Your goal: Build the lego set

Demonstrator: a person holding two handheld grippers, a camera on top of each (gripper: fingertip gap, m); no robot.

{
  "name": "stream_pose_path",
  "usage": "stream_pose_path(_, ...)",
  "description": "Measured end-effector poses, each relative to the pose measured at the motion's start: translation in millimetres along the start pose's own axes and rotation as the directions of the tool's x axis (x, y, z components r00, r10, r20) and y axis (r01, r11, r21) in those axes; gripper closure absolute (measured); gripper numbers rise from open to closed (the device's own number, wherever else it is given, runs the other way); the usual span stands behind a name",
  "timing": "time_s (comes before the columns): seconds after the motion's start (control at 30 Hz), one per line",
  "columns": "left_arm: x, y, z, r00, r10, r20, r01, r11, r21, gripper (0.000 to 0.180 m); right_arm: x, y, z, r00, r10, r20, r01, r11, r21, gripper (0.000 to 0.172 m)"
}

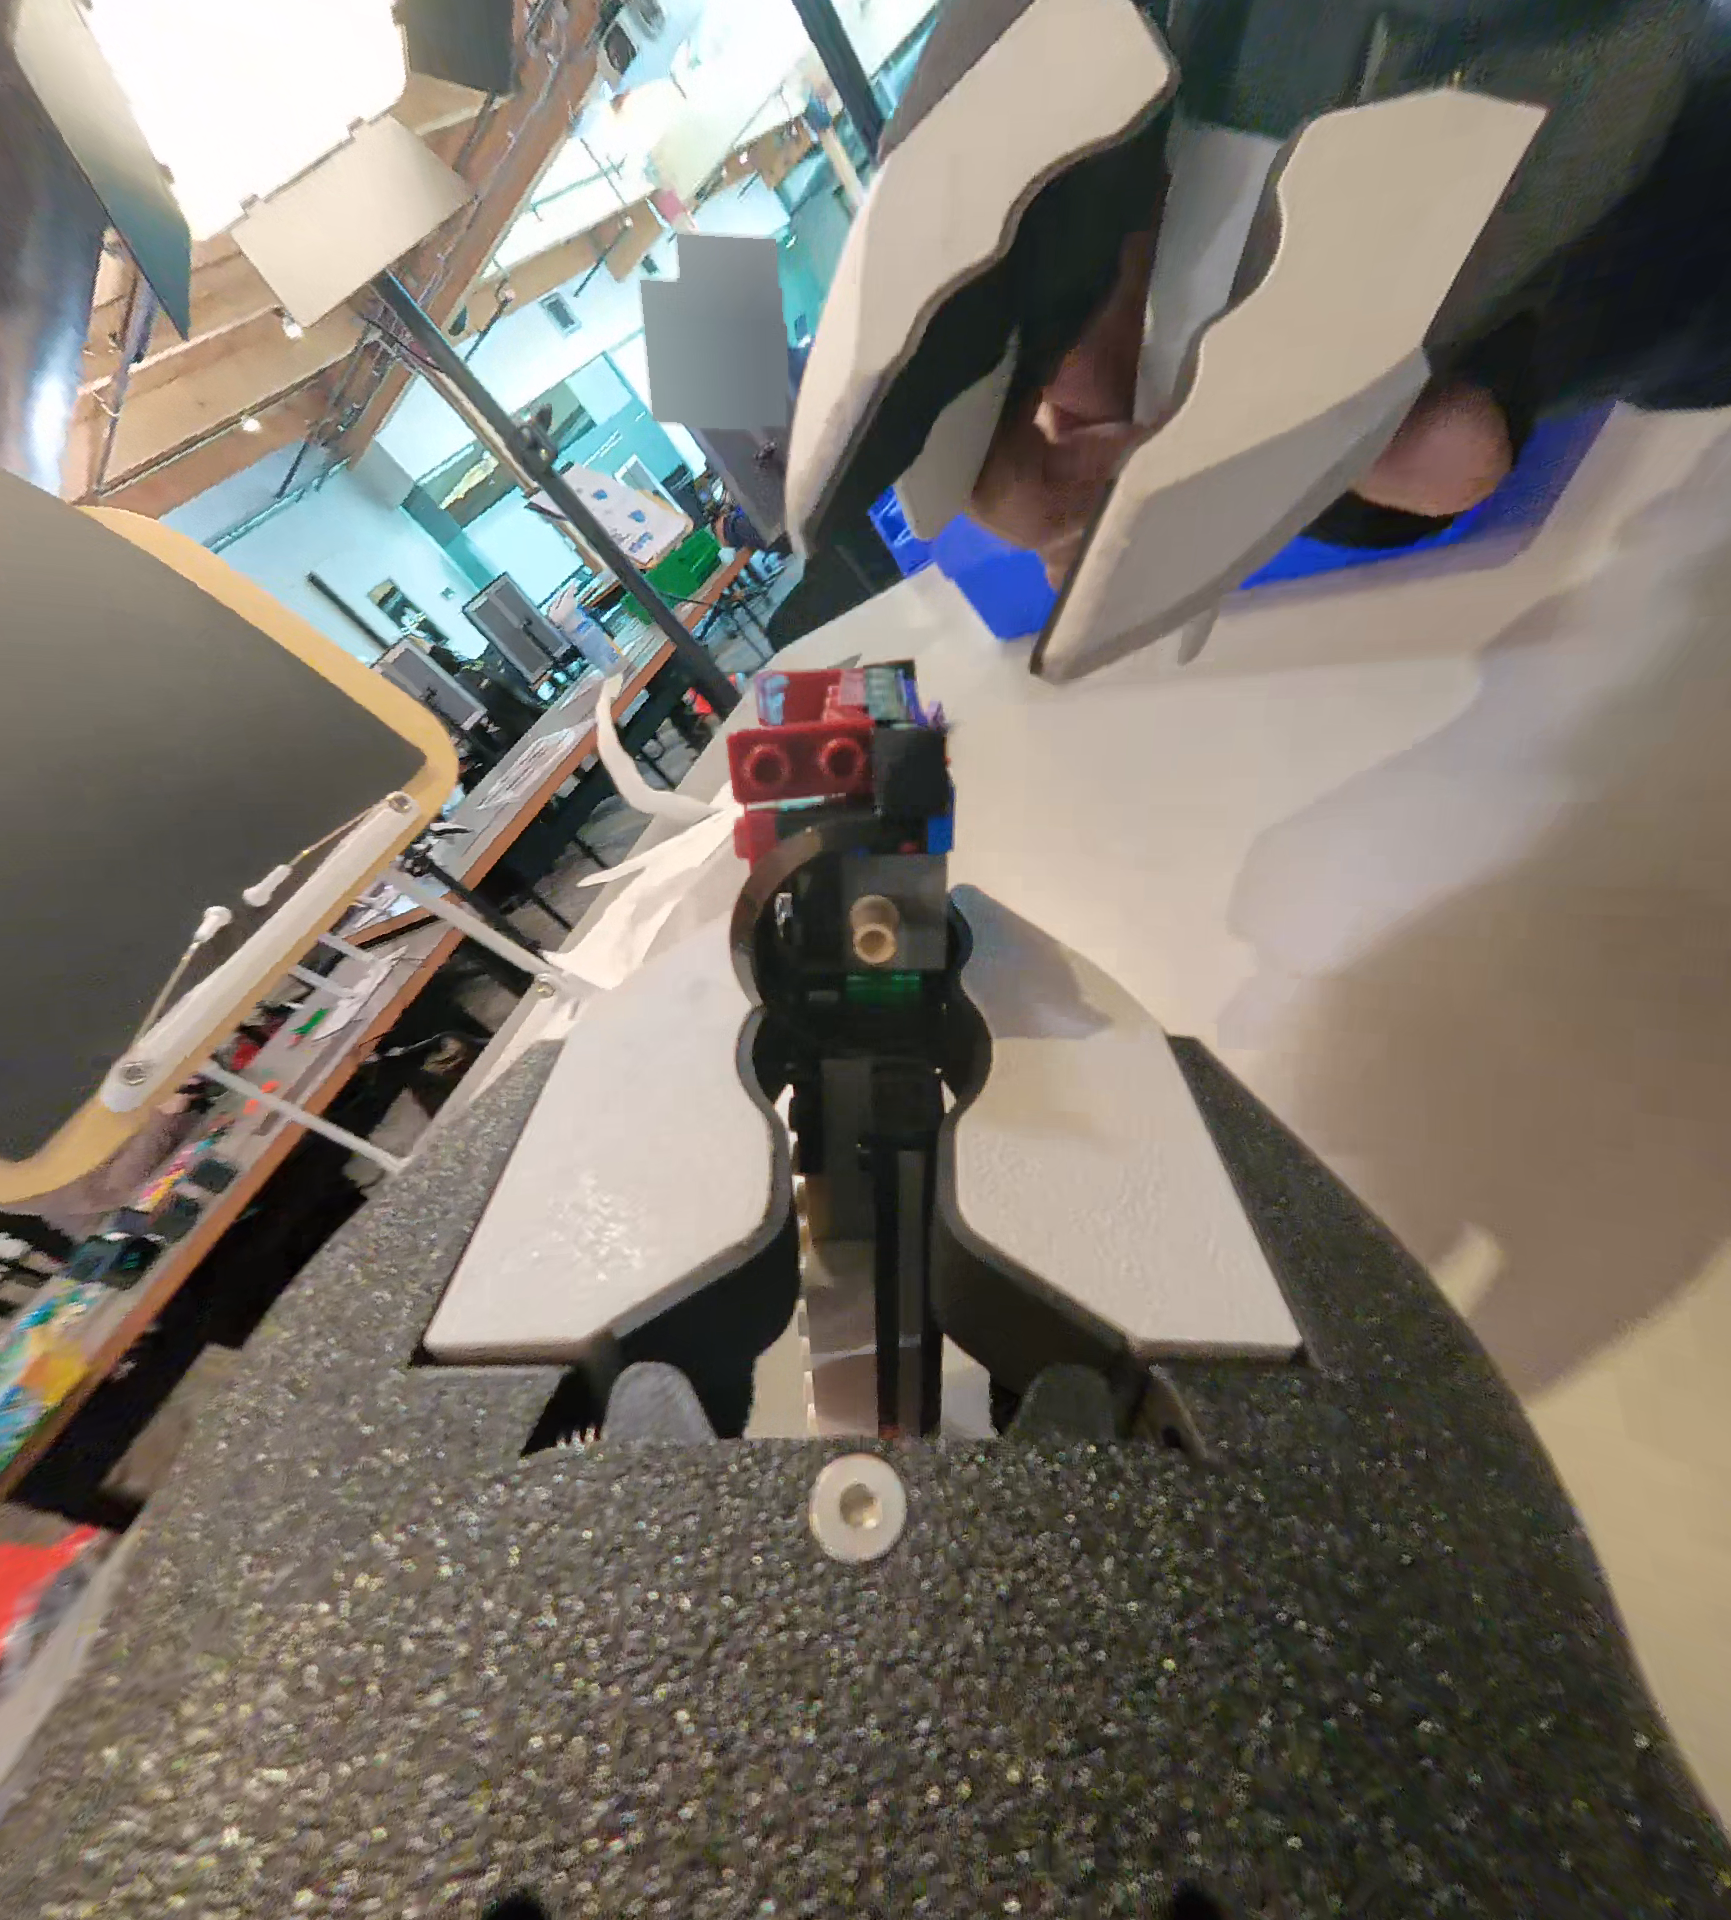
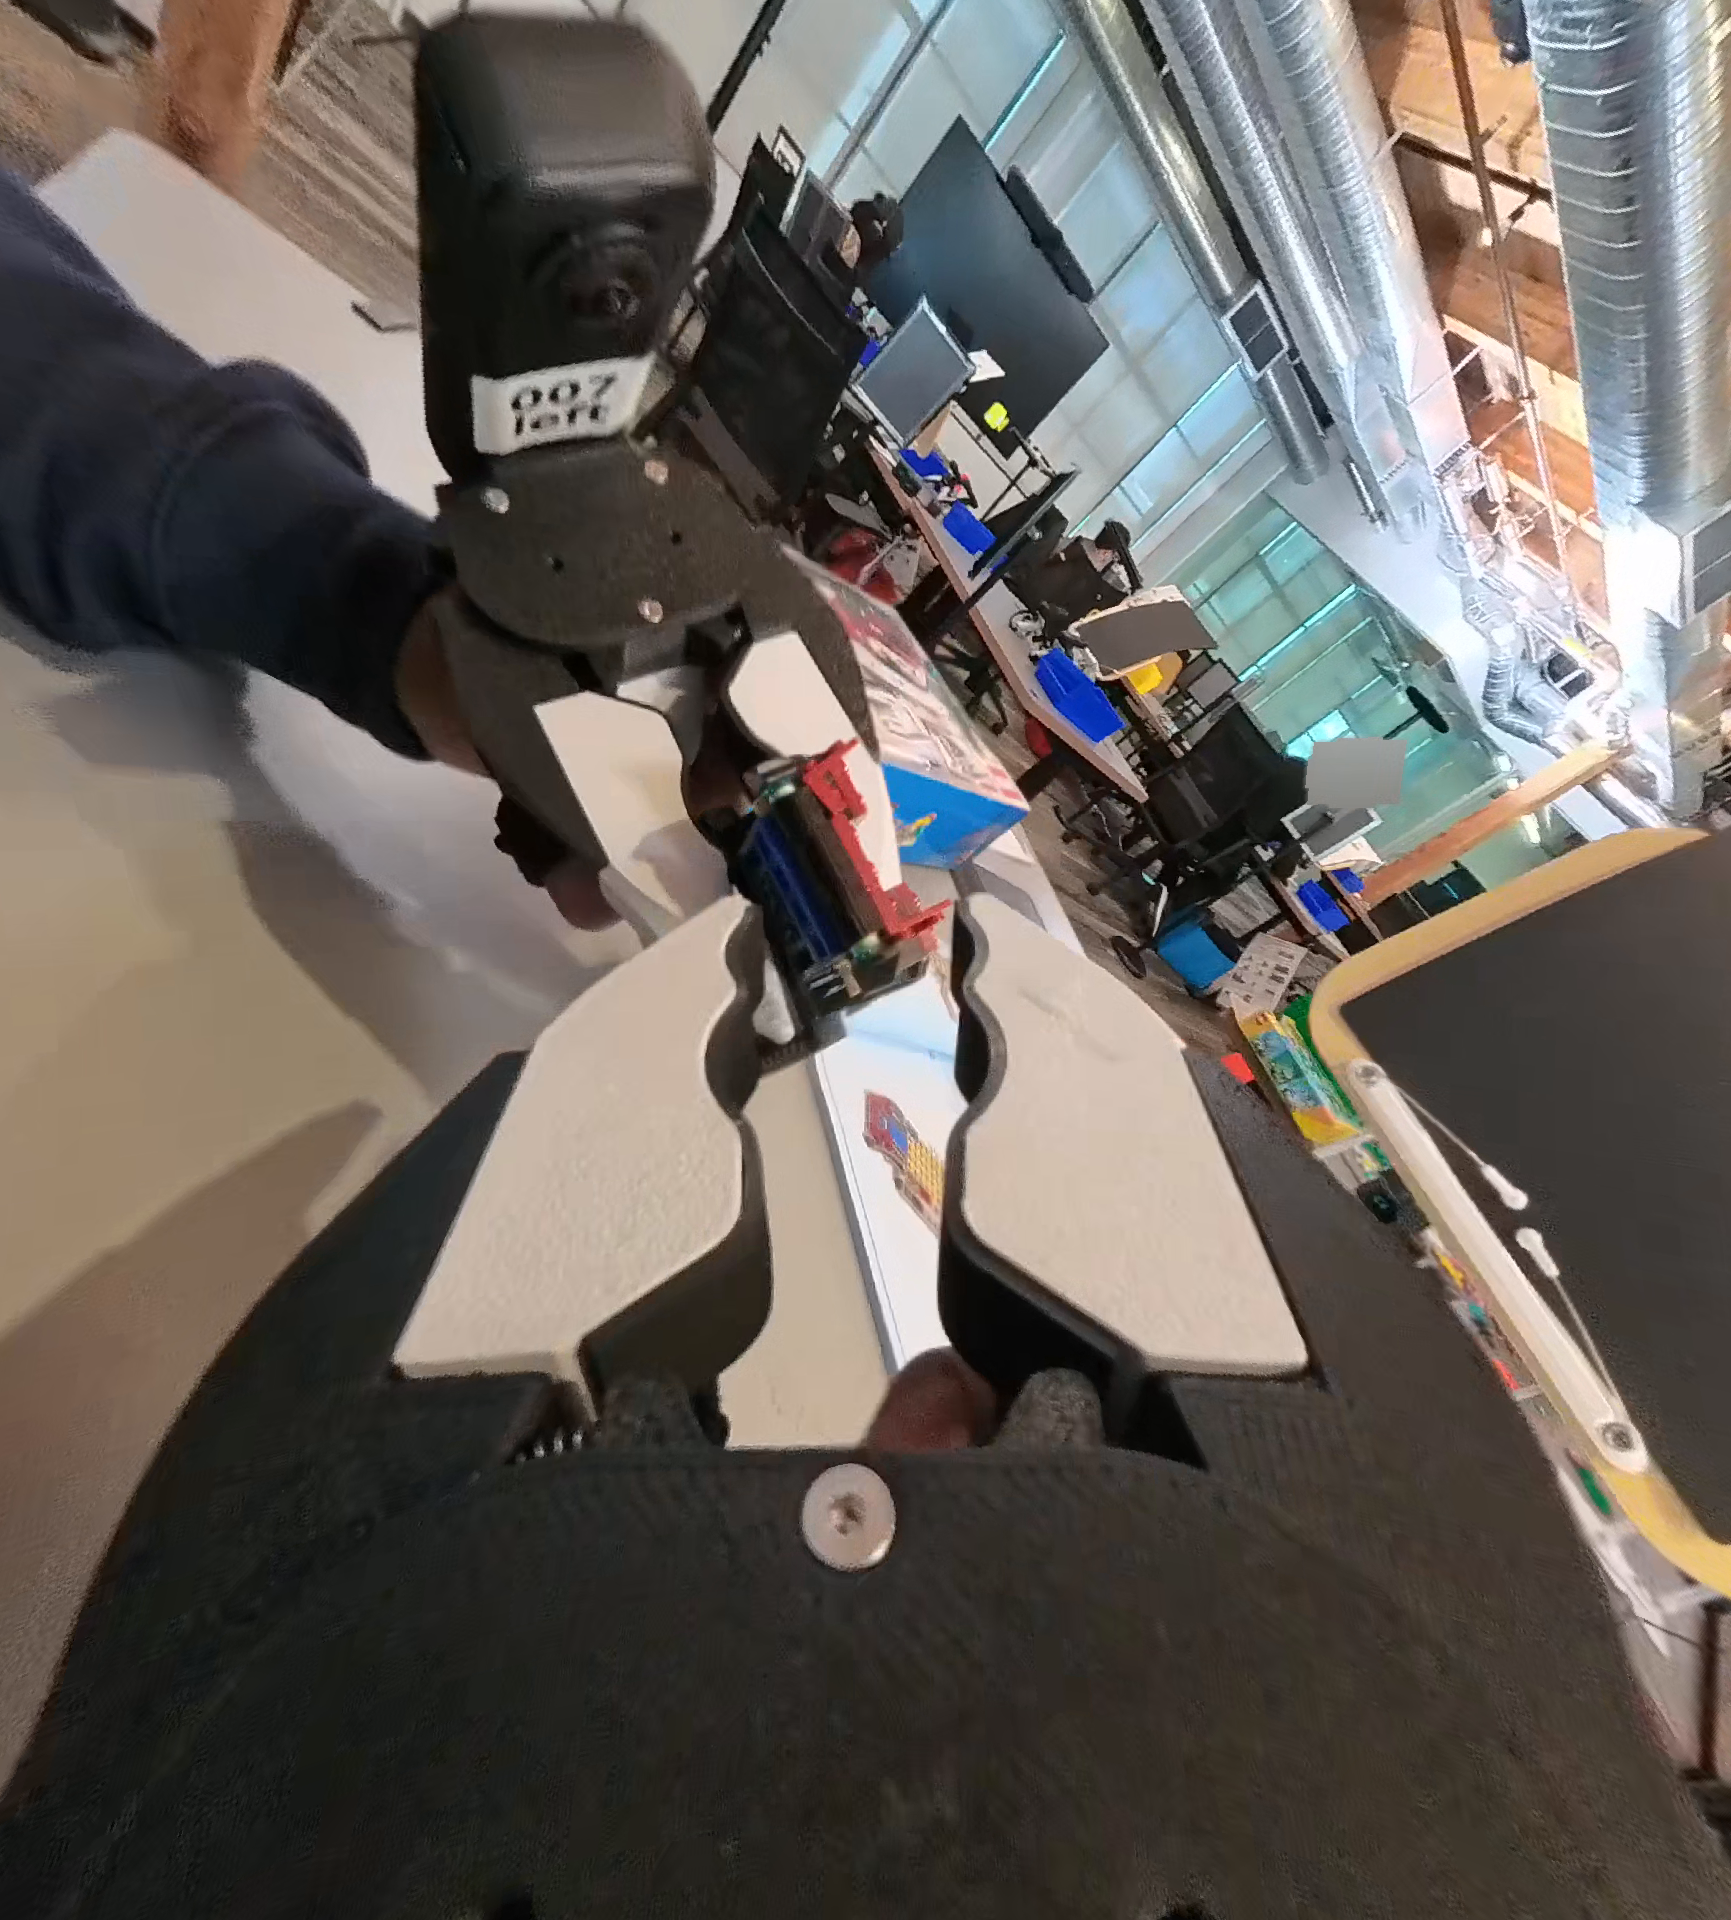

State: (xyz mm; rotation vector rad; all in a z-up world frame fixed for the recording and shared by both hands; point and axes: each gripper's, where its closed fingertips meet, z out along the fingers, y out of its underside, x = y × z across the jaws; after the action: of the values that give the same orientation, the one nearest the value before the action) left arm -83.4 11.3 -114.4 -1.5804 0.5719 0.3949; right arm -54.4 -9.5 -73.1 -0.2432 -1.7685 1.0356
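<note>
- At the far left of the left wrist view, a black panel with a tan wooden rim (image 1: 113, 790) stands beside the white bench (image 1: 1256, 883); past the bench edge lie further tables and coloured clutter.
- In the middle of that view, the left tongs (image 1: 861, 997) are pinching a small brick-built model of red, black and blue plastic blocks (image 1: 840, 800). Both pale fingers press on its black lower part, which carries a short tan peg. The model's red end points away from the camera, raised above the bench.
- A crumpled white paper strip (image 1: 653, 883) lies on the bench just left of the model.
- At upper right, the right tongs (image 1: 1006, 582) hang over the bench, spread apart, clear of the model, in front of a blue plastic bin (image 1: 986, 582).
- In the right wrist view, a dark blue sleeve (image 2: 113, 499) leads to the left tongs, which hold the model (image 2: 830, 883) out.
- The right tongs' own fingers (image 2: 1048, 1018) flank the model's near end; a gap shows on the right side, so they stand spread.
- Behind sits a blue printed cardboard box (image 2: 954, 821); a second black panel stands at far right.
</note>
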Motion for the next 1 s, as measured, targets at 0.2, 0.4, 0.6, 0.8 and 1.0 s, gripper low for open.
stream_pose_path(0.2,6,-4,0,0.993,-0.09,-0.075,0.092,0.995,0.027,0.156,-8,-10,2,0.984,0.04,0.173,-0.03,0.998,-0.058,0.148)
stream_pose_path(0.4,12,-2,1,0.993,-0.063,-0.095,0.063,0.998,0.005,0.155,-15,-9,15,0.971,0.008,0.237,0.018,0.994,-0.108,0.141)
stream_pose_path(0.6,15,0,1,0.99,-0.069,-0.121,0.069,0.998,-0.005,0.155,-18,-6,18,0.963,0.003,0.269,0.025,0.995,-0.099,0.147)
stream_pose_path(0.8,12,-1,1,0.983,-0.128,-0.132,0.126,0.992,-0.019,0.155,-14,2,22,0.967,-0.002,0.253,0.035,0.991,-0.127,0.146)
stream_pose_path(1.0,10,-2,1,0.987,-0.111,-0.118,0.109,0.994,-0.03,0.156,-9,7,24,0.97,0.034,0.239,0.009,0.985,-0.175,0.141)
